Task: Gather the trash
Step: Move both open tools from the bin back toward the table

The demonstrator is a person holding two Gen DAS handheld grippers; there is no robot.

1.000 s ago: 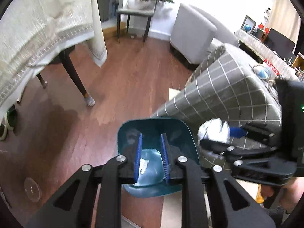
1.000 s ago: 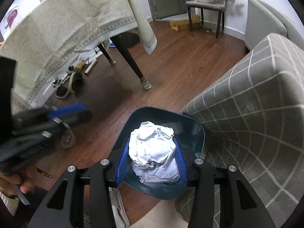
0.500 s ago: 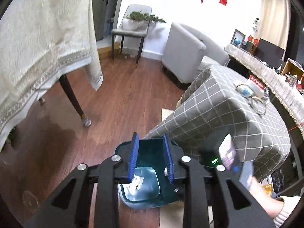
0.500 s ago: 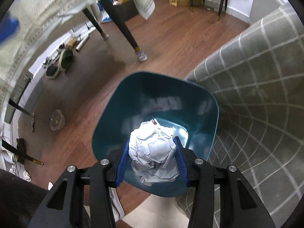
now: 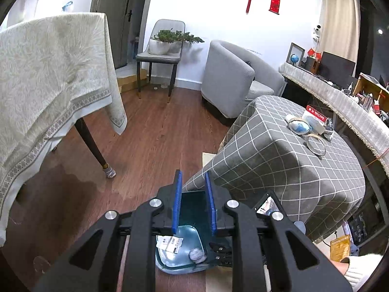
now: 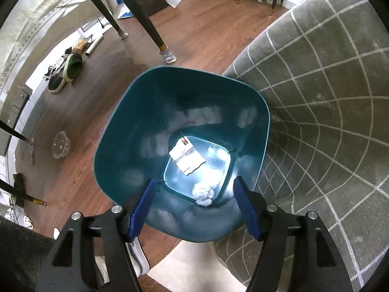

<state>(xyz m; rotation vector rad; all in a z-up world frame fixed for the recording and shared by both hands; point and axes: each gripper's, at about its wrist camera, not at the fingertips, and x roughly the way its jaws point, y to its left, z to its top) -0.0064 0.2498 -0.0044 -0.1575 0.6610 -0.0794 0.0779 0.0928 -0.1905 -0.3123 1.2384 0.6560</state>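
Note:
A teal bin (image 6: 136,126) stands on the wood floor against a grey checked cloth. A crumpled white paper ball (image 6: 203,194) lies loose on its bottom beside a flat printed slip (image 6: 187,155). My right gripper (image 6: 194,180) hangs over the bin's near rim, pointing steeply down. Its jaws are opening and nothing is between the blue pads. In the left wrist view the bin (image 5: 192,202) shows below, with the paper ball (image 5: 196,255) and slip (image 5: 170,241) inside. My left gripper (image 5: 192,174) is above it, jaws closing to a narrow gap around nothing.
A checked-cloth table (image 5: 279,160) beside the bin carries masks and a ring. A beige-clothed table (image 5: 48,85) with dark legs (image 6: 143,17) stands to the left. Shoes (image 6: 70,65) and a clear plastic cup (image 6: 60,144) lie on the floor. A sleeve (image 5: 359,265) shows at lower right.
My right gripper sank over the bin, opened its jaws and let go of the paper ball, which now lies on the bin's bottom. My left gripper rose and tilted upward.

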